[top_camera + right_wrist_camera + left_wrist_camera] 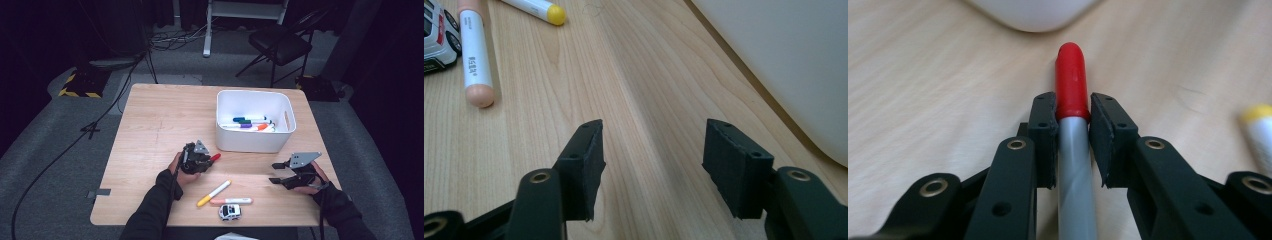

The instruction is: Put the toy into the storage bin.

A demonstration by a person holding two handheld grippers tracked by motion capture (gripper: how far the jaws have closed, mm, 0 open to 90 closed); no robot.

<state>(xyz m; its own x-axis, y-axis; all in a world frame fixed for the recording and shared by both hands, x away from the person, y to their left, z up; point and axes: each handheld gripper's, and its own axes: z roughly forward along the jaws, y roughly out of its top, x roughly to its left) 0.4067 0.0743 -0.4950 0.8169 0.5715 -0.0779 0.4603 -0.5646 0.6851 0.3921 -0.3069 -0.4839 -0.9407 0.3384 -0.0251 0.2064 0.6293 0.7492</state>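
My left gripper (202, 161) (1072, 122) is shut on a grey marker with a red cap (1071, 82) (215, 157), whose tip points toward the white bin (253, 142) (1035, 12). My right gripper (276, 172) (654, 150) rests open near the table's right front, nothing between its jaws. A yellow-capped marker (214, 193) (536, 7) (1260, 135) and a peach-capped marker (231, 201) (474, 55) lie near the front edge. The bin holds several markers (250, 123).
A small white toy car (230, 211) (436, 35) sits at the front edge beside the peach marker. The bin's wall (784, 60) stands close on the right in the right gripper view. A black chair (280, 42) stands beyond the table.
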